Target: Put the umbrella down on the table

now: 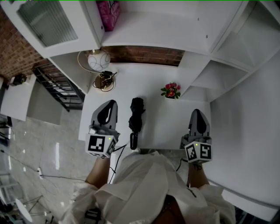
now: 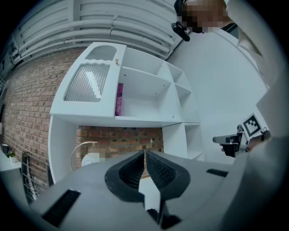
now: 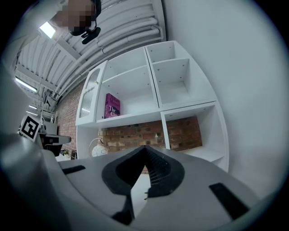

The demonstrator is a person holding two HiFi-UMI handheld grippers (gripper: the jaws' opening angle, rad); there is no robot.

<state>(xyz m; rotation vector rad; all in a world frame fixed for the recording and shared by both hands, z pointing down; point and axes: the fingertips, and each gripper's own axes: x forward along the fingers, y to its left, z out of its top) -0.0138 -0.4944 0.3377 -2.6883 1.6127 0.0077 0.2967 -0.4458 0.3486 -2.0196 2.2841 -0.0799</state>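
Left gripper (image 2: 144,154): jaws pressed together, nothing between them, touching nothing. Right gripper (image 3: 145,149): jaws also closed tip to tip, empty. Both point level toward the shelf unit (image 3: 135,97), held above the near edge of the white table (image 1: 162,124).

Umbrella (image 1: 136,114): black, folded, lying flat on the table between the two grippers. It sits just beside the left gripper's fingers on their inner side and well apart from the right gripper's fingers. Its handle end points back toward the person and its tip points away. Neither gripper touches it.

Beyond the fingers, further back on the table: a small flower pot (image 1: 171,91) with red blooms, ahead of the gap between the grippers and closer to the right one. Ahead of the left fingers is a dark wire-like object (image 1: 103,81); can't tell what it is. Just behind it is a round white lamp (image 1: 98,60). Farthest is a pink book (image 1: 108,13), upright on the shelf above.

Counts: two grippers, one umbrella, one flower pot, one lamp, one book.
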